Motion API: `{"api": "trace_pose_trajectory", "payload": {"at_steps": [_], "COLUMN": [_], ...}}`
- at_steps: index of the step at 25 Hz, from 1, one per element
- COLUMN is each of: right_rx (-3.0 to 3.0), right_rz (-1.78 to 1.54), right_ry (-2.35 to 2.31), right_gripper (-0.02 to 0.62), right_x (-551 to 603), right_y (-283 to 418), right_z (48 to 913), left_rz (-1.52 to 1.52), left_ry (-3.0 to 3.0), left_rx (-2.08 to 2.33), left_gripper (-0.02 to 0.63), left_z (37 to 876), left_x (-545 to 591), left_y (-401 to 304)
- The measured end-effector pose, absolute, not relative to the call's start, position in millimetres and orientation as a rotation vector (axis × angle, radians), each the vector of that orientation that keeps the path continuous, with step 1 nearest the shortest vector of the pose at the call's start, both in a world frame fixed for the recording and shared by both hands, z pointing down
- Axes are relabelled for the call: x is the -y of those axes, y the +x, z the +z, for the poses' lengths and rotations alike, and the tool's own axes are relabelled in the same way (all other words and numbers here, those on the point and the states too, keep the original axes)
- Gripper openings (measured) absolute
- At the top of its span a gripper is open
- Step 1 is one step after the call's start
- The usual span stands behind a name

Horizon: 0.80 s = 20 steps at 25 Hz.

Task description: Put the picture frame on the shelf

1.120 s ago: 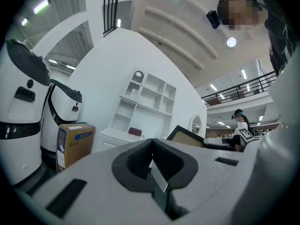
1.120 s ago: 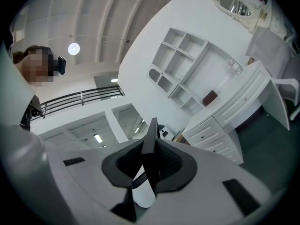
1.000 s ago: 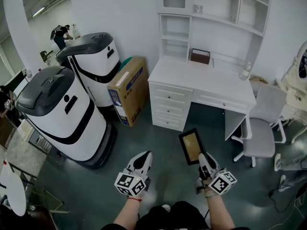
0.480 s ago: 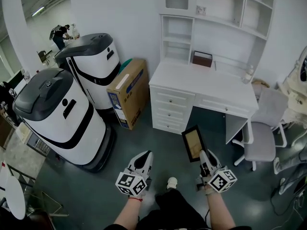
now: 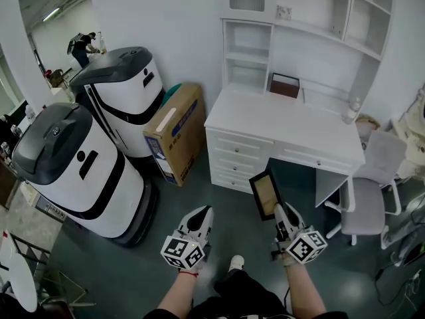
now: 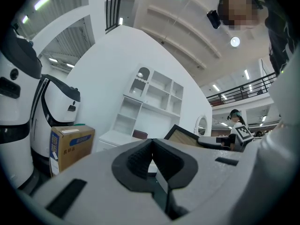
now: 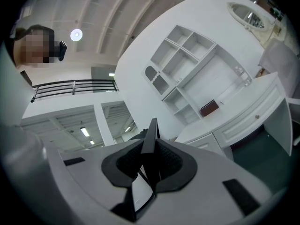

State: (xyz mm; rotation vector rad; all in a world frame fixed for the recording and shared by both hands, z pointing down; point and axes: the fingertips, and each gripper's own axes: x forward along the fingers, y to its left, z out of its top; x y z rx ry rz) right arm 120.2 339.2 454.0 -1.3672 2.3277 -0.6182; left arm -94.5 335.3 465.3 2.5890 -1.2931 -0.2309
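Picture frame (image 5: 264,193) (dark rim, tan panel) pinched by right gripper (image 5: 279,211).

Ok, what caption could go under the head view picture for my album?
Right gripper holds a picture frame in front of the white desk and shelves.

- I've brought 2 grippers, the left gripper (image 5: 204,212) and the right gripper (image 5: 279,210), closer to the desk (image 5: 285,119).
- The picture frame (image 5: 264,193) (earlier over bare floor) now overlaps the desk's front.
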Motion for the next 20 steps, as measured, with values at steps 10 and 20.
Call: {"api": "trace_pose_trajectory", "payload": {"at_steps": [10,20], "right_rx": [-2.307,-2.267], "right_rz": [-0.645,-0.627], "right_ry": [-1.399,-1.426], "right_gripper": [0.066,0.066], "right_x": [-254.3,-178.4], "right_y": [142.1,173.1], "right_z": [459.1,456.9], "left_rz": [-0.196,-0.211], "left_ry": [2.602,2.604], "left_rx": [1.269,1.317], "left_gripper": [0.006,0.006], "left_z": [465.0,460.3], "left_x": [-243.3,-151.0], "left_y": [-71.6,-69.3]}}
